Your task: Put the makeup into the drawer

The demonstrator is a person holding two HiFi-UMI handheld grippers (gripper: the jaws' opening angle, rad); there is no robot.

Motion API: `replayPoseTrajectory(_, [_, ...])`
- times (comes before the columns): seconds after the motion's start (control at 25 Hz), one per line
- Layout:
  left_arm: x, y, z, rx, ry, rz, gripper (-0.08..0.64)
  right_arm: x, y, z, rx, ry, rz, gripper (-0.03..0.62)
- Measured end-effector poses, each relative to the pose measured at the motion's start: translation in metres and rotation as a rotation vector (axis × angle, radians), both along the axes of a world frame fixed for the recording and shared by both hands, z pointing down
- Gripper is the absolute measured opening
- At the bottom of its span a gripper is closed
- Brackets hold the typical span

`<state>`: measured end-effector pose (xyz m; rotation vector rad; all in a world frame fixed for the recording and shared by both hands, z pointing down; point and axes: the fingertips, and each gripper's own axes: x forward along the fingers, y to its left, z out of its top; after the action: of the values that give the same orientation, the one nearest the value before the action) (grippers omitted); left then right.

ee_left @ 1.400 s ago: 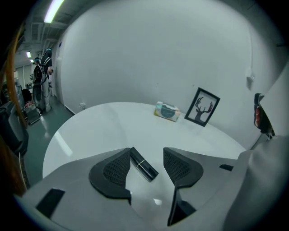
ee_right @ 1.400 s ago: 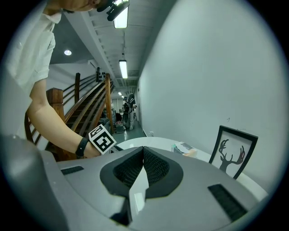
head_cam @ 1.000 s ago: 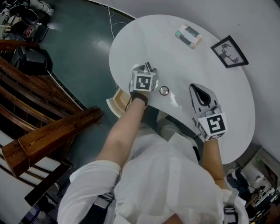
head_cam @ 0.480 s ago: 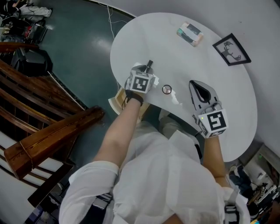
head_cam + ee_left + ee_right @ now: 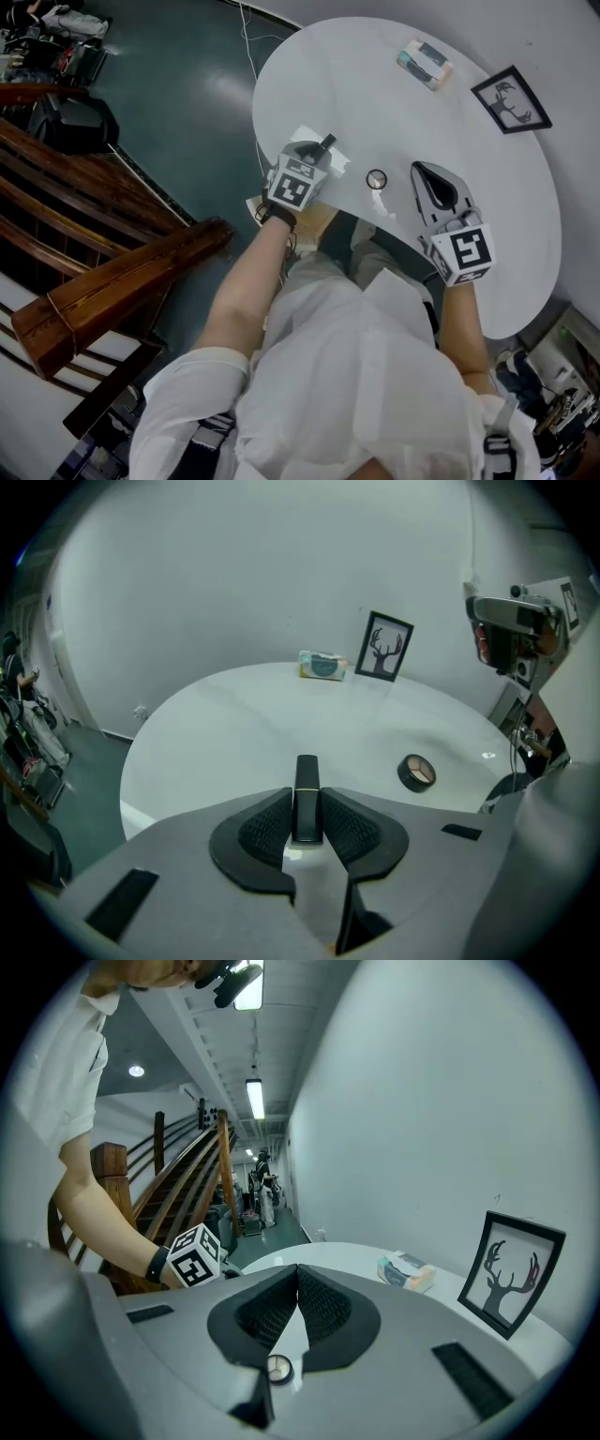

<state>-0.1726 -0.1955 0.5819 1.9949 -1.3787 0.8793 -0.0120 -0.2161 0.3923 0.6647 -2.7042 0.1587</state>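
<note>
My left gripper (image 5: 307, 813) has just been closing, and its jaws are now narrow and clamped on the lipstick (image 5: 306, 789). They grip the lower body of the tube, and the other end pokes out past the tips above the desk (image 5: 375, 84). I judge the tube light and stiff, but glossy enough to slide if I tilt it, so I'd keep the squeeze firm and square on the flat of the pads. Holding it below the gold band looks right, since a pull on the far end might lift the cap off. My right gripper (image 5: 298, 1274) is empty, its jaws pressed together at the tips, and it hangs just beside the compact (image 5: 376, 179), which lies flat on the desk between my two grippers. That one looks harder to handle: a low round disc, rigid but probably with brittle powder inside and a hinged lid. I'd come down steeply and pinch it across the rim rather than try to scrape under it. The drawer (image 5: 315, 217) shows only as a sliver under the desk's near edge by my left wrist.
</note>
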Motion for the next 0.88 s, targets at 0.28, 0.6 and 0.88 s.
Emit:
replayPoseTrajectory(0.28, [-0.017,0.052,-0.005,0.015,0.034,0.047,0.103,-0.024,0.023,0.001,-0.008,-0.011,0.022,0.009])
replayPoseTrajectory(0.6, [-0.023,0.073,0.008,0.002,0.017,0.129,0.103,-0.035,0.055,0.007,-0.007,0.006,0.071,0.009])
replayPoseTrajectory(0.88, [-0.020,0.070,0.021,-0.031,-0.085,0.189,0.103,-0.026,0.076,0.010,-0.007,0.014,0.113,0.009])
